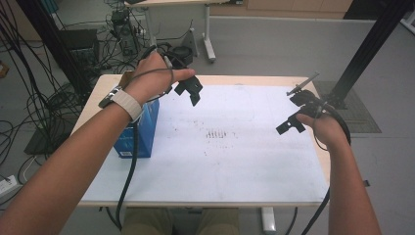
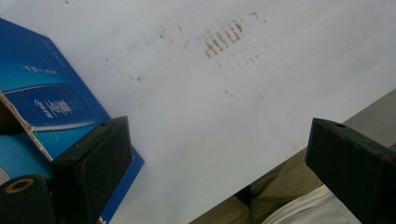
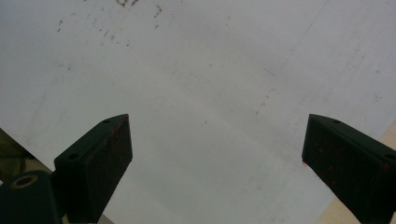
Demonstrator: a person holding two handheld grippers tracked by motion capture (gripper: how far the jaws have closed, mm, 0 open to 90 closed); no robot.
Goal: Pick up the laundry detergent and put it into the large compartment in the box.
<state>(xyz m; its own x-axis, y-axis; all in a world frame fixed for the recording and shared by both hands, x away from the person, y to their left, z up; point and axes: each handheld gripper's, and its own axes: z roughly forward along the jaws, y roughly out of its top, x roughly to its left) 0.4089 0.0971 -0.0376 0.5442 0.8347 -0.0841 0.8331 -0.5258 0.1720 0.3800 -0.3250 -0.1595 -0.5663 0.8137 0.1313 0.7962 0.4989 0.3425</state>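
A blue carton stands on the left part of the white table sheet, its top flap open; in the left gripper view the blue carton lies just behind the left jaw. My left gripper hovers above the table to the right of the carton's top, open, with nothing between its jaws. My right gripper hangs open over the sheet's right side, with bare white sheet between its jaws.
Faint brown marks stain the sheet's middle. The wooden table edge runs along the right. Black frame posts, cables and another desk stand on the floor beyond the table. The person's legs sit under the near edge.
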